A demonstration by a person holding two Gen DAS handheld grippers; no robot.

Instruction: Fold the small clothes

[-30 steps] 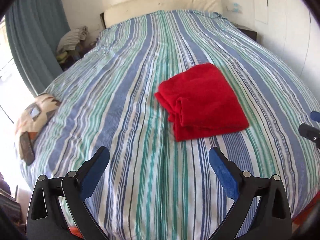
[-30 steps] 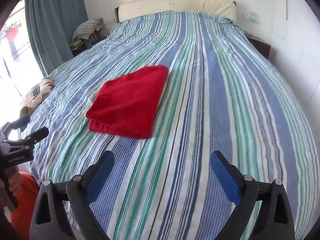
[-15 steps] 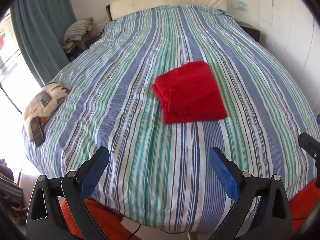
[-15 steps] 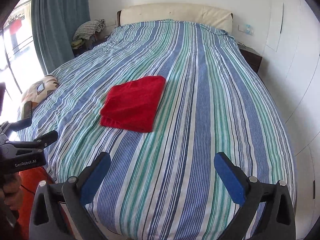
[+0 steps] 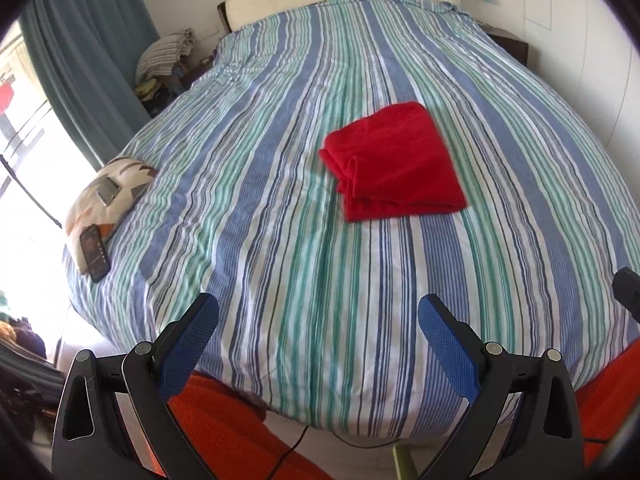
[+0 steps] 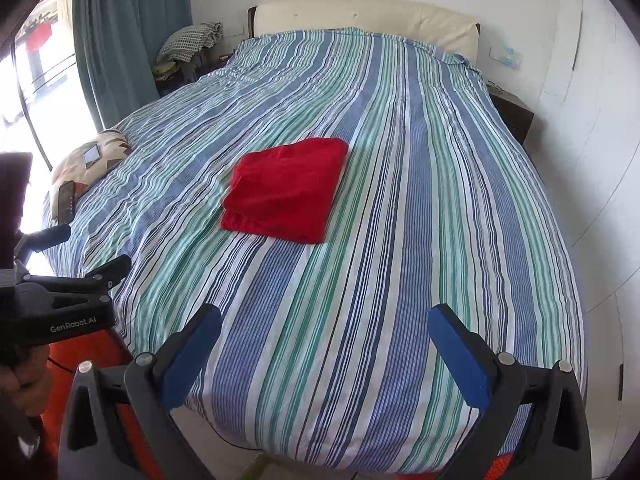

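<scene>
Both tools are released and empty: the left tool [image 5: 318, 322] and the right tool [image 6: 325, 330] hang with jaws spread near the foot of the bed [image 6: 420, 240]. Well ahead of them, apart from both, the red garment [image 6: 285, 189] lies folded into a compact rectangle on the striped cover. Folding looks finished; any next move would call for a fresh garment, and none is visible.

Both wrist views face the headboard from the bed's [image 5: 280, 240] foot; left sits leftward
</scene>
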